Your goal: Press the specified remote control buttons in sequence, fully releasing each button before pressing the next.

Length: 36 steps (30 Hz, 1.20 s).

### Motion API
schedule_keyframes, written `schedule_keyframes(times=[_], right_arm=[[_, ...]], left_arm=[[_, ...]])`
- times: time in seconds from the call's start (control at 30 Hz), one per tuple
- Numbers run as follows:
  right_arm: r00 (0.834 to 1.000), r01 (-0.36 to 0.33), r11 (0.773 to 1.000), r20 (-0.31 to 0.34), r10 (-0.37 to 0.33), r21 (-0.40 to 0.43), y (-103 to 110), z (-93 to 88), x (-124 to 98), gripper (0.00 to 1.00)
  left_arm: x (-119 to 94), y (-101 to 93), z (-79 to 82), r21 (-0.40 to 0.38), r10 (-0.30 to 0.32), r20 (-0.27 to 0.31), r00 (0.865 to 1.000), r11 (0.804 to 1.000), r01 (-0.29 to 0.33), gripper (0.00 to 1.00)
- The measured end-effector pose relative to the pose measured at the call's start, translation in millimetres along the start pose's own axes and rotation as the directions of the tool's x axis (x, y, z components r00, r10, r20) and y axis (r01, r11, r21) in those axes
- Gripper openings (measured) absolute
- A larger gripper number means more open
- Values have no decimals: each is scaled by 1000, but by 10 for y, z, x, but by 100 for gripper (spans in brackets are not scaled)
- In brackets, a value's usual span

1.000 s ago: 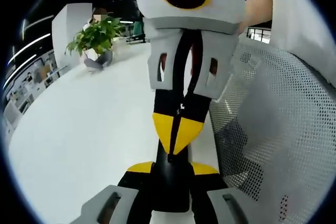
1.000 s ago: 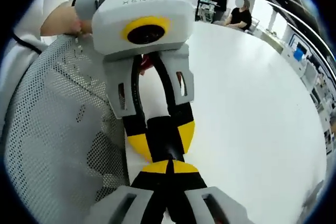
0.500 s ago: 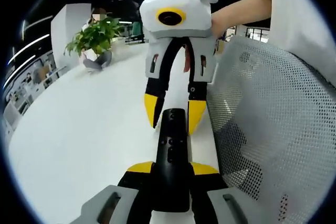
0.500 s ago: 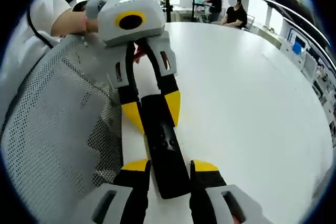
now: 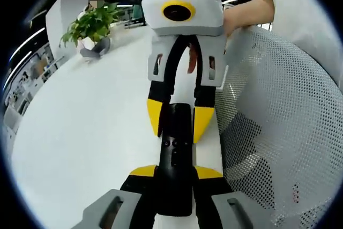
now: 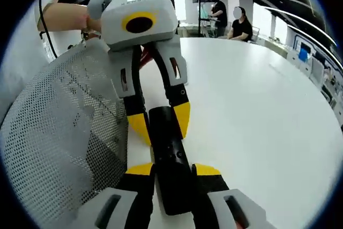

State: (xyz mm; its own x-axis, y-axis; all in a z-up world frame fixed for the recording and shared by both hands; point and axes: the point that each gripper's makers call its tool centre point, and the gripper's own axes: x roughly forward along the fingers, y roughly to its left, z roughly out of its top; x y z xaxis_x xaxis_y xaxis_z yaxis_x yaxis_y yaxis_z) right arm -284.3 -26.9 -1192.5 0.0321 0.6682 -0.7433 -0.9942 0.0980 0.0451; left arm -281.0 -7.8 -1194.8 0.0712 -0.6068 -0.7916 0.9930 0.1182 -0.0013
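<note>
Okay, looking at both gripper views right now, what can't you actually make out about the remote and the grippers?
- Remote button markings: too small and dark in the left gripper view, and also in the right gripper view.
- Near end of the remote: covered by the left gripper in its own view, and by the right gripper in its view.
- Whether either gripper's jaws press the remote's sides: contact not discernible.
- Table edge beside the mesh chair back: hidden by the mesh.

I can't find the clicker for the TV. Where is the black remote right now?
The remote lies on the white table, beside the mesh chair back, between the yellow tips of both grippers: the left gripper at one end, the right gripper at the other.
</note>
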Motion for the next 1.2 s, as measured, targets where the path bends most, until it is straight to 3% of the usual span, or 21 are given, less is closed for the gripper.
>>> schedule_keyframes(times=[0.2,0.23,0.4,0.5,0.63,0.8,0.93,1.2], right_arm=[[999,16,999,-33,-17,-49,3,-21,18,23],[998,22,997,-49,-26,-79,6,-27,18,23],[998,17,997,-61,-22,-77,15,-32,26,22],[999,7,997,-49,-11,-80,15,-35,27,22],[999,8,997,-50,-12,-82,26,-29,26,21],[999,9,997,-49,-13,-83,25,-35,24,22],[999,10,997,-51,-14,-81,24,-39,24,21],[998,17,997,-51,-21,-80,37,-48,15,21]], left_arm=[[20,-4,-16,18,4,-100,995,1000,-2,25],[27,-7,-12,6,5,-110,994,1000,-5,25],[6,-20,-18,-33,26,-137,990,999,-31,25],[-9,-11,-29,-100,66,-132,989,992,-80,25],[-24,-18,-47,-109,113,-133,985,986,-128,26],[-34,-3,-49,-187,166,-95,982,965,-181,28],[-20,-1,-58,-189,176,-74,982,964,-187,28],[-5,22,-69,-208,131,-66,989,968,-142,29]])
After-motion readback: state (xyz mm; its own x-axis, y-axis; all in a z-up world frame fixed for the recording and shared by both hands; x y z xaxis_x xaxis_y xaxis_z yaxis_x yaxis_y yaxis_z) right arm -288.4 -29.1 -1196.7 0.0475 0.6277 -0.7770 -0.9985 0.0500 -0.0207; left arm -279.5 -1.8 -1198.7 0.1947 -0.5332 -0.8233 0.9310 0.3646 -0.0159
